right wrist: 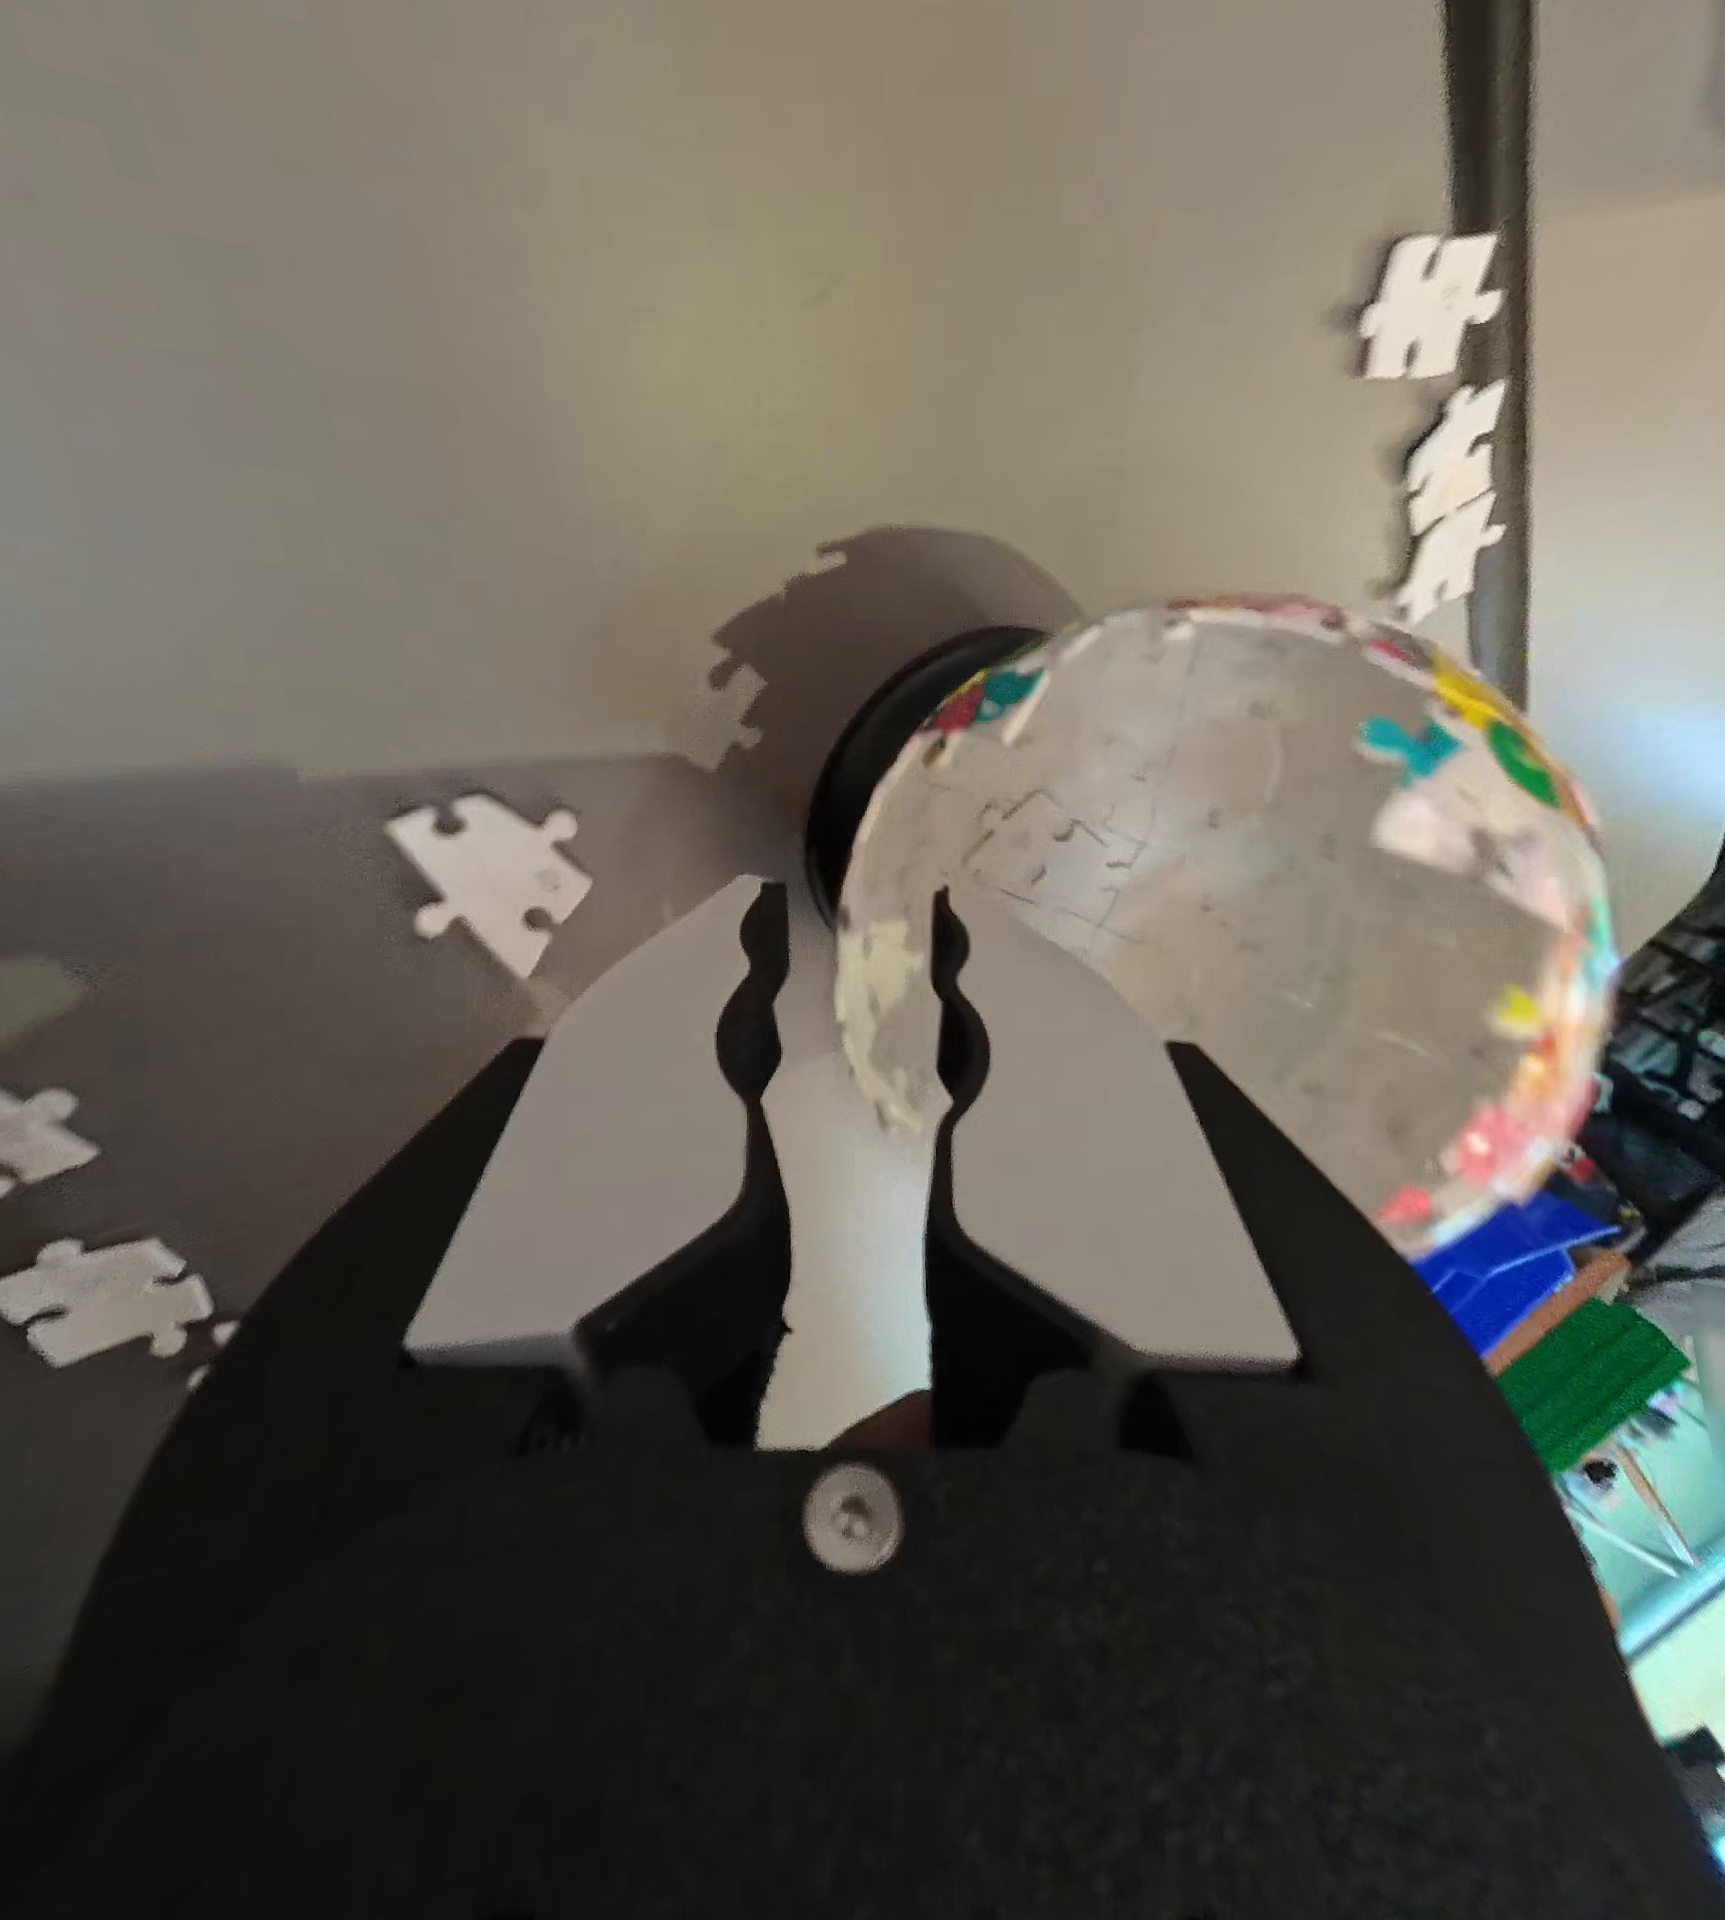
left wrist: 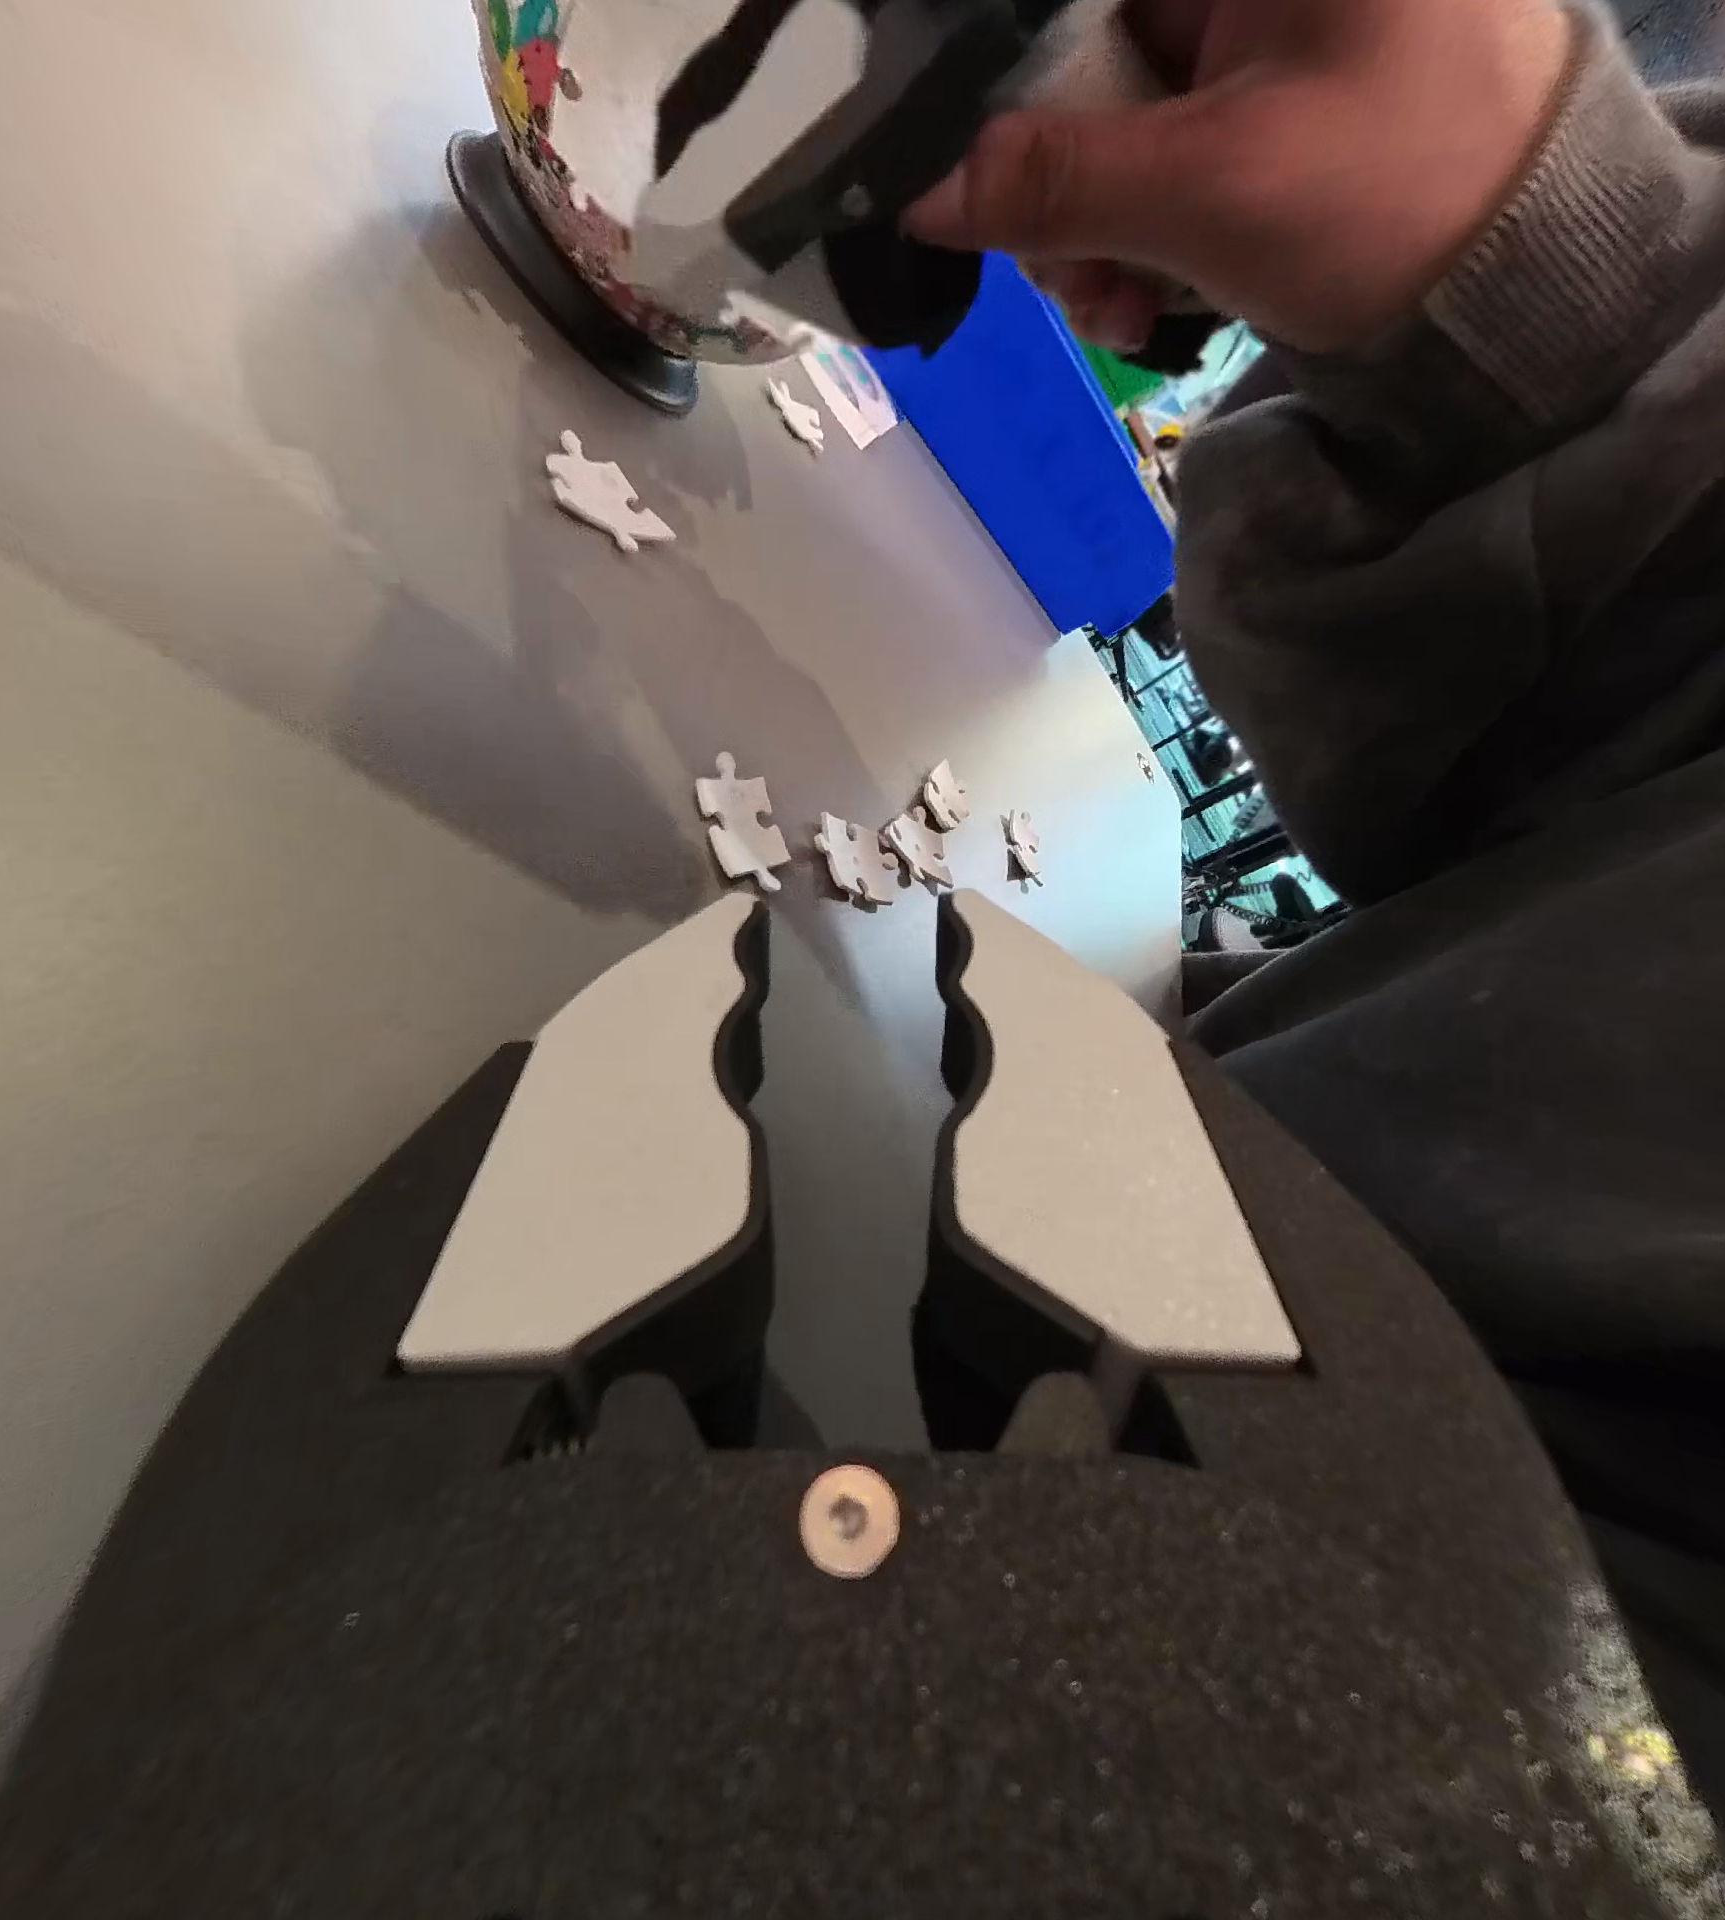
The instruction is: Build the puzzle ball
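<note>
On the pale matte table the puzzle ball sits in a black ring stand. It is an unfinished shell, open bowl-like, its glossy white inner side turned toward the right wrist camera, with seams of interlocked pieces showing and a ragged toothed rim of bright printed colours. In that view it is just ahead and to the right of the right gripper, whose flat grey fingers with scalloped black inner edges stand apart with nothing between them; whether the right finger touches the shell I cannot tell.

Going left to right in the left wrist view: the ball and stand are at the top left, a loose white piece lies near the stand, then a scatter of small white pieces, blank side up, lies just beyond the left gripper. Its jaws are also apart and empty, above bare tabletop. Farther right are a blue box and a hand in a ribbed grey cuff gripping the other tool.
</note>
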Available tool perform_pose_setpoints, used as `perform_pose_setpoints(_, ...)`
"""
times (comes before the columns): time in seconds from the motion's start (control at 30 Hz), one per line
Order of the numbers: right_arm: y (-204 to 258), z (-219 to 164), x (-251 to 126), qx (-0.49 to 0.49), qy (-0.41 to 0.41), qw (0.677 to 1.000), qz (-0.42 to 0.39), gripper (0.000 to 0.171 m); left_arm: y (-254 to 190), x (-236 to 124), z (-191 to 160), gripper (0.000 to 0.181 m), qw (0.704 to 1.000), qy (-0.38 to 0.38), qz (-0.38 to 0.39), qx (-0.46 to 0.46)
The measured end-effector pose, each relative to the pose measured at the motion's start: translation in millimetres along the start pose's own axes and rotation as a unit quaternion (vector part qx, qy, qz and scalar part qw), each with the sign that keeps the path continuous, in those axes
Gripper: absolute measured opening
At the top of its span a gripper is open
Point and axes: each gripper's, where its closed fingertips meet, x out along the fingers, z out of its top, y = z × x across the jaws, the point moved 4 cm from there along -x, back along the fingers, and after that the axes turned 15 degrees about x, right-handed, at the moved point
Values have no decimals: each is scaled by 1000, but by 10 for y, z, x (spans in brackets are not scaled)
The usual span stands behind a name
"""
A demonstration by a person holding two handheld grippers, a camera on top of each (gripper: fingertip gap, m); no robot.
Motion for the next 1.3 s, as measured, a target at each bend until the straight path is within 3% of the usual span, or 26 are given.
perform_pose_setpoints(0.17, -15, -124, -333, 11, -89, 996, -11, 21, -5, 8, -5, 30, 1000, 4, 0, 2)
perform_pose_setpoints(0.27, 9, -261, -303, 20, -142, 990, -12, 6, -6, 8, -5, 30, 1000, 4, 0, 2)
perform_pose_setpoints(0.43, -14, -420, -153, 37, -203, 978, -33, 6, -6, 13, -8, 30, 1000, 6, 1, 3)
perform_pose_setpoints(0.77, 35, -383, 0, 35, -217, 975, -15, 7, 10, 16, -1, 30, 1000, 4, 0, -4)
perform_pose_setpoints(1.3, 67, -396, 69, -1, -206, 977, -53, 7, 12, 15, -1, 30, 1000, 4, -1, -5)
